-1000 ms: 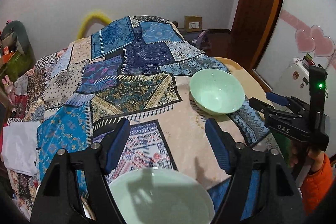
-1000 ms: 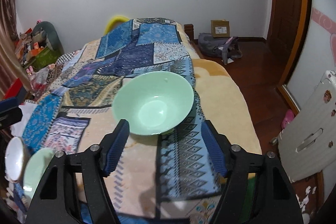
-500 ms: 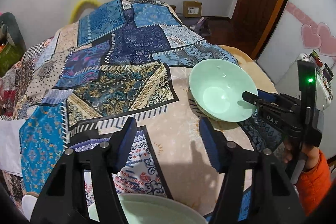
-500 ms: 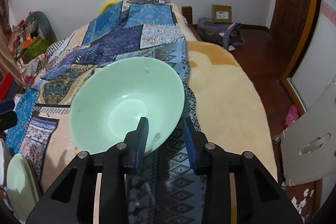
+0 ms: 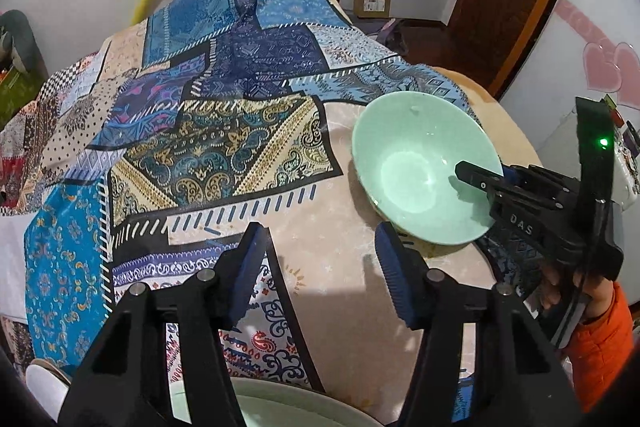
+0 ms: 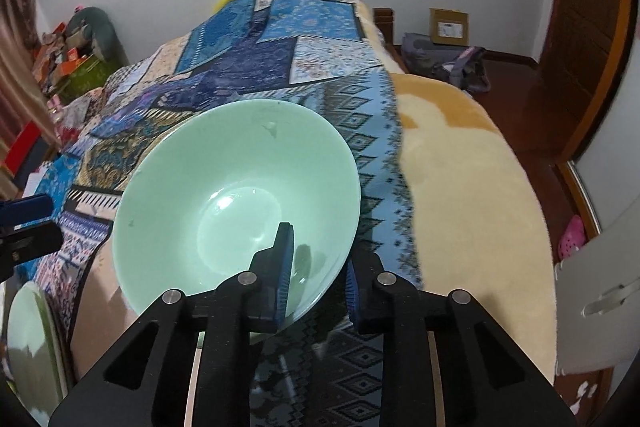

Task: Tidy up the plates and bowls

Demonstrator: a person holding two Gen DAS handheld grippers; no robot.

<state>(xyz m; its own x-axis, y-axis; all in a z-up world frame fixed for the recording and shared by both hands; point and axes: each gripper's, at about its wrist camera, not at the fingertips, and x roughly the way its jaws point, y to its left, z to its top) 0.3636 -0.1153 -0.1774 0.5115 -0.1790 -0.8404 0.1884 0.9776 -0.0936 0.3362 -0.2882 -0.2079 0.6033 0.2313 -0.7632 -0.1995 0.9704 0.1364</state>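
Note:
A pale green bowl rests on the patchwork cloth; it also shows in the left wrist view. My right gripper is shut on the bowl's near rim, one finger inside and one outside; it shows in the left wrist view. My left gripper is open and empty above the cloth, left of the bowl. A second pale green dish lies below the left gripper, also at the right wrist view's lower left.
The patchwork cloth covers a bed with a cream fleece blanket on the right side. A white dish edge lies at the lower left. A white gate panel stands at the right. Clutter lines the left wall.
My right gripper moved forward onto the bowl and closed on its near rim. My left gripper moved forward and up, so the dish below it slid toward the frame's bottom.

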